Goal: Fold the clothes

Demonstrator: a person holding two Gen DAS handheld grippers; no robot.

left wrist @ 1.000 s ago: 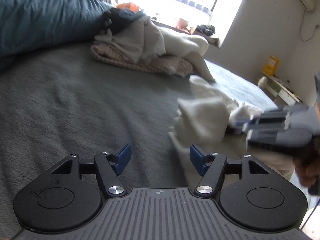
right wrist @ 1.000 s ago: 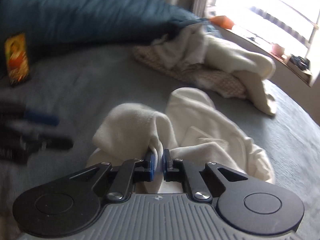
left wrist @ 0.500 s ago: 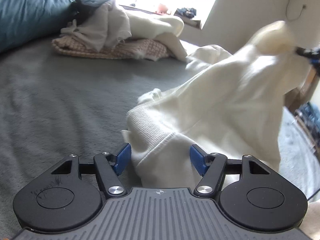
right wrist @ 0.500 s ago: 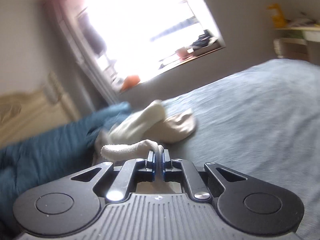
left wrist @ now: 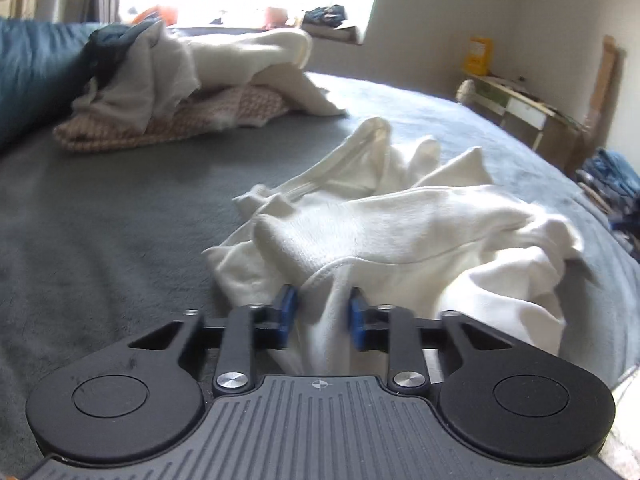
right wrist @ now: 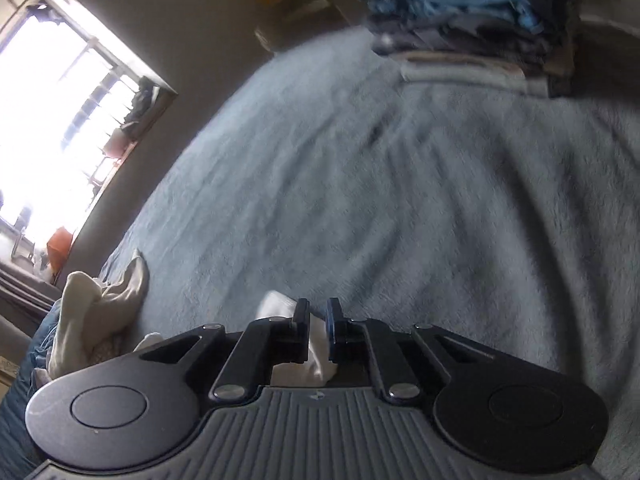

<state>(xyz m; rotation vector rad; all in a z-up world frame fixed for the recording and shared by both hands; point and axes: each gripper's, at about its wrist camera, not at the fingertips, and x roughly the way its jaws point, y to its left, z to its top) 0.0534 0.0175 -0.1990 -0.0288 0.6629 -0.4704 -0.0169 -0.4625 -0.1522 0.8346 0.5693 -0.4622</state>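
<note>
A crumpled white garment (left wrist: pixel 400 232) lies on the grey bed blanket (left wrist: pixel 100 220) right in front of my left gripper (left wrist: pixel 322 312). The left jaws are closing, and a bunched fold of the garment's hem fills the gap between the blue pads, which press on it. In the blurred, tilted right wrist view, my right gripper (right wrist: pixel 317 328) has a strip of the white garment (right wrist: pixel 274 305) pinched between its nearly closed pads. The right jaws are opening slightly, with the cloth still between them.
A pile of unfolded clothes (left wrist: pixel 180 80) lies at the back beside a teal duvet (left wrist: pixel 28 72), under a bright window. A low shelf (left wrist: pixel 520 108) stands by the right wall. Folded jeans (right wrist: pixel 460 12) are stacked past the bed's far edge.
The left jaws have closed in from wide open onto the garment's hem. The right gripper has swung fast and rolled hard with its cloth. The garment, stretched up half a second ago, now slumps on the bed.
</note>
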